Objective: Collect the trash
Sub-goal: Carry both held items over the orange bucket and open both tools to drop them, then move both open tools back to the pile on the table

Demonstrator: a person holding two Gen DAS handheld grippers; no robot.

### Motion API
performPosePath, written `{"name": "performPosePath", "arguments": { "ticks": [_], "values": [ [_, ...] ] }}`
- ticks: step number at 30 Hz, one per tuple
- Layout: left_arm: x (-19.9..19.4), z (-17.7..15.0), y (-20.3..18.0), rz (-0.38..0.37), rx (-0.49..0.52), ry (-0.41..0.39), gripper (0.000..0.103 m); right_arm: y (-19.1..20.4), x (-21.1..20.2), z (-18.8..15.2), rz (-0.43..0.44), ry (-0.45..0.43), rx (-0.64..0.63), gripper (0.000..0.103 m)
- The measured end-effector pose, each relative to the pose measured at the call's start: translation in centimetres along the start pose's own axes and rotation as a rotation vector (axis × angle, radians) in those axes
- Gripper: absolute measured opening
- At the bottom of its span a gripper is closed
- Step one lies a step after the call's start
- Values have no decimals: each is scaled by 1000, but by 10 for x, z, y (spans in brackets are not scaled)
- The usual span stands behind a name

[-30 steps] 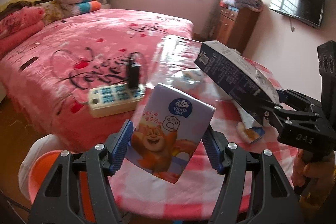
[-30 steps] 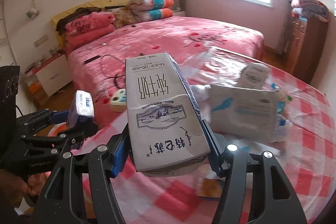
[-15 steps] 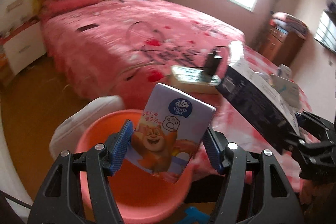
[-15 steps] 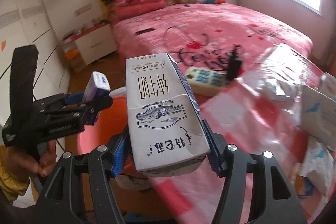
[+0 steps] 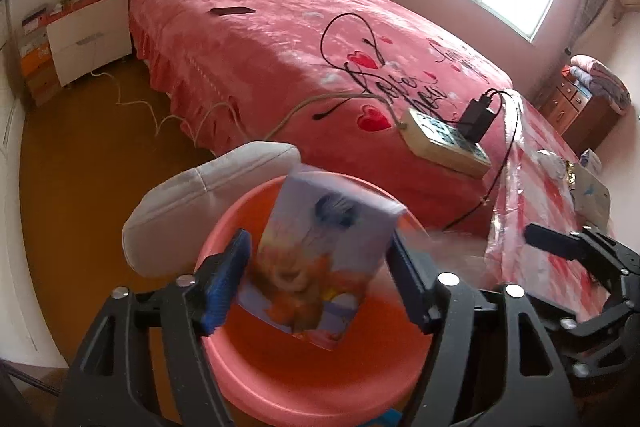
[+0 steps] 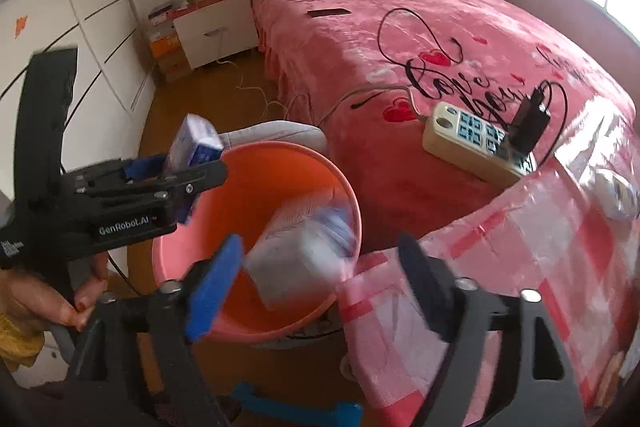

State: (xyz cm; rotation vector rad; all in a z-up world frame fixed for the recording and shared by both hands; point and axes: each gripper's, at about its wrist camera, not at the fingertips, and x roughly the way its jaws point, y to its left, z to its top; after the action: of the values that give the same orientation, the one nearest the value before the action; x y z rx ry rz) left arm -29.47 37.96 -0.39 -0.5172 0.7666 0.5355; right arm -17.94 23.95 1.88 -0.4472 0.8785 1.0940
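An orange-pink plastic basin stands on the floor beside the table; it also shows in the right wrist view. My left gripper has its jaws spread, and the purple tissue pack is blurred between them over the basin, touching neither pad that I can see. In the right wrist view the left gripper shows the pack's end above it. My right gripper is open, and the blurred milk carton is falling into the basin.
A pink bed carries a power strip with a black charger and cables. The checked tablecloth lies to the right with more wrappers. A white cushion sits behind the basin. A white nightstand stands at far left.
Both grippers swung from the table to above the basin. The right gripper opened and the milk carton dropped out. The left jaws spread and the tissue pack is blurred, slipping.
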Motion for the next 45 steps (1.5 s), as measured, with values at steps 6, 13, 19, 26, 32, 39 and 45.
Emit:
{"name": "performPosePath", "arguments": {
  "ticks": [6,13,19,26,32,39,45],
  "values": [
    [8,1,-10,-23,42,-64,81,-29,-29,-6,-32,-86,101,89],
    [6,2,-35,-148,113,-117,84,-75,-57,-22,13,-194,309,96],
    [11,1,-56,-133,163,-58,84,-105,-61,-41,136,-235,463,98],
    [8,0,-76,-176,196,-31,84,-128,-60,-59,291,-248,603,98],
    [2,2,-96,-203,223,-47,84,-132,-71,-67,300,-286,597,98],
    [3,1,-120,-204,247,0,84,-133,-75,-76,260,-255,552,98],
    [4,-5,-144,-207,292,22,84,-146,-90,-86,212,-275,554,98]
  ]
}}
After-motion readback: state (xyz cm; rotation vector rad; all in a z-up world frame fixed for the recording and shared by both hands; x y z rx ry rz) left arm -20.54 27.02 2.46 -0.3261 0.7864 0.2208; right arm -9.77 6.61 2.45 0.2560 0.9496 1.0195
